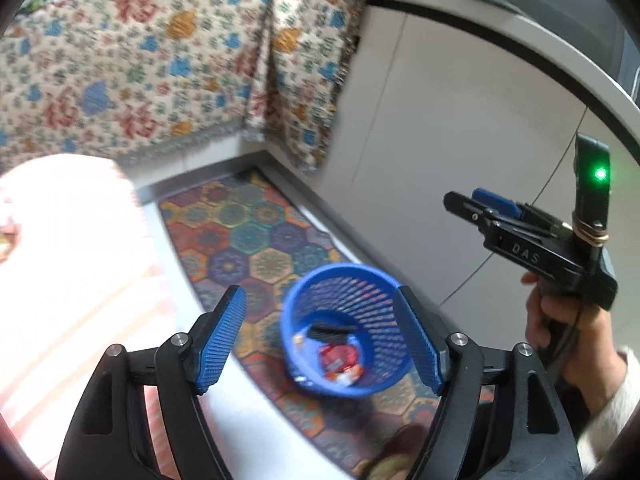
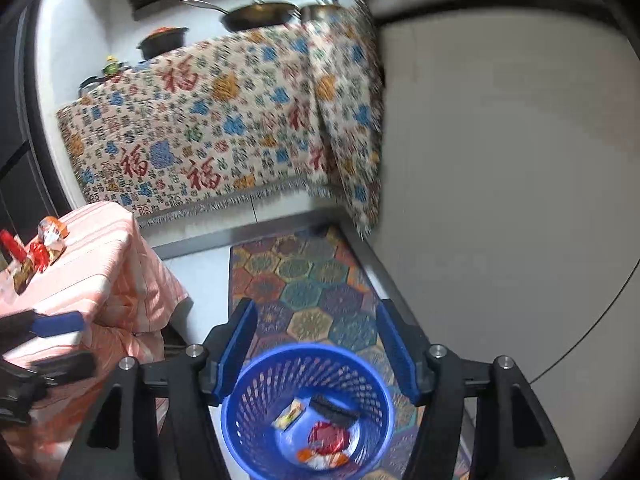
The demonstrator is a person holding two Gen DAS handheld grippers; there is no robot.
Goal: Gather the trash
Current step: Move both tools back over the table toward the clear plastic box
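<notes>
Hovering both released, empty grippers, left gripper (image 1: 322,338) and right gripper (image 2: 316,350), over the blue basket (image 2: 240,432) holding wrappers (image 2: 330,438); more trash (image 2: 34,254) waits on the striped counter (image 2: 100,264).

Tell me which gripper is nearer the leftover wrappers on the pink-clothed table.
Left. The left gripper hangs open beside the table's near edge, below the wrappers. The right gripper, open and empty, is over the blue basket on the floor.
</notes>
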